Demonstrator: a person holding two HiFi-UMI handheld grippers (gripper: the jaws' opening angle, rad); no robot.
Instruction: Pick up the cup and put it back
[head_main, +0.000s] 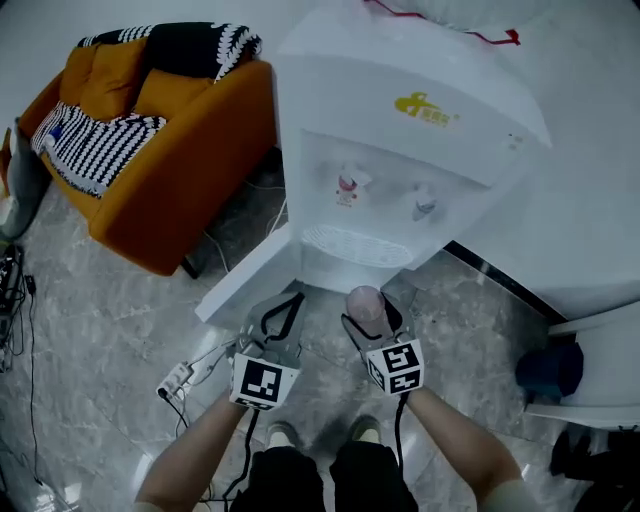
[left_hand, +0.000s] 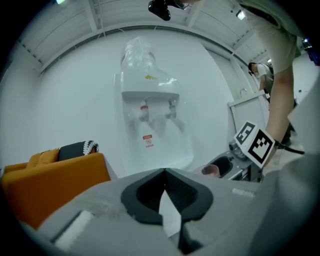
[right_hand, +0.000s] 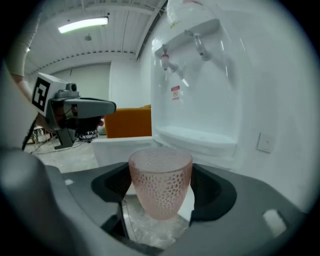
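Observation:
A pink dimpled cup (right_hand: 160, 180) stands upright between the jaws of my right gripper (head_main: 370, 314), which is shut on it and holds it off the floor. The cup (head_main: 365, 300) hangs just in front of the white water dispenser (head_main: 400, 140), below its drip tray (head_main: 355, 246) and its red tap (head_main: 348, 186) and blue tap (head_main: 424, 206). My left gripper (head_main: 283, 310) floats beside it on the left, shut, its tips meeting with nothing between them (left_hand: 165, 172). In the left gripper view the cup (left_hand: 212, 170) shows at the right.
An orange sofa (head_main: 170, 150) with striped cushions stands at the left. A white panel (head_main: 245, 282) slants out from the dispenser's base. A power strip (head_main: 175, 378) and cables lie on the marble floor. A dark blue object (head_main: 548, 368) sits at the right. The person's shoes (head_main: 280, 433) are below.

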